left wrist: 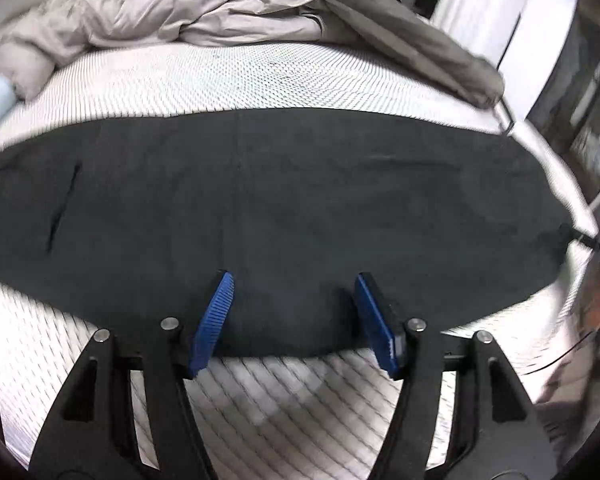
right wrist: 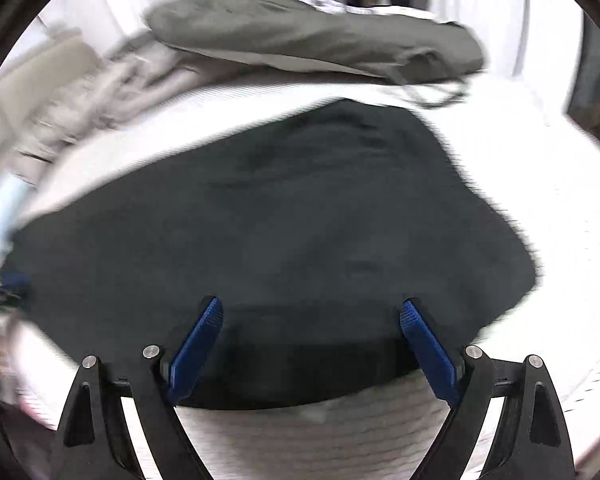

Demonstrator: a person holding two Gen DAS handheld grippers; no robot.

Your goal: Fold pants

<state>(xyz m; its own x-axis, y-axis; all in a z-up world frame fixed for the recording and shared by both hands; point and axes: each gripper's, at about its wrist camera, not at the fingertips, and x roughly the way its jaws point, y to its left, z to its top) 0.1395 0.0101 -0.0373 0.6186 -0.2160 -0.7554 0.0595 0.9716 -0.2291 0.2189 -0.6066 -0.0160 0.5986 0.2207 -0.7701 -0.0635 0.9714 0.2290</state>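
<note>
So, black pants [left wrist: 284, 200] lie flat across the bed [left wrist: 228, 76], ready to fold | left tongs [left wrist: 292, 280] gaping, empty, over near edge | right tongs [right wrist: 310, 306] same, probably lining up a hem grab

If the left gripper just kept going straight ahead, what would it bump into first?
Most likely the black pants: the open left gripper already points over their near edge. Depth is hard to judge.
</note>
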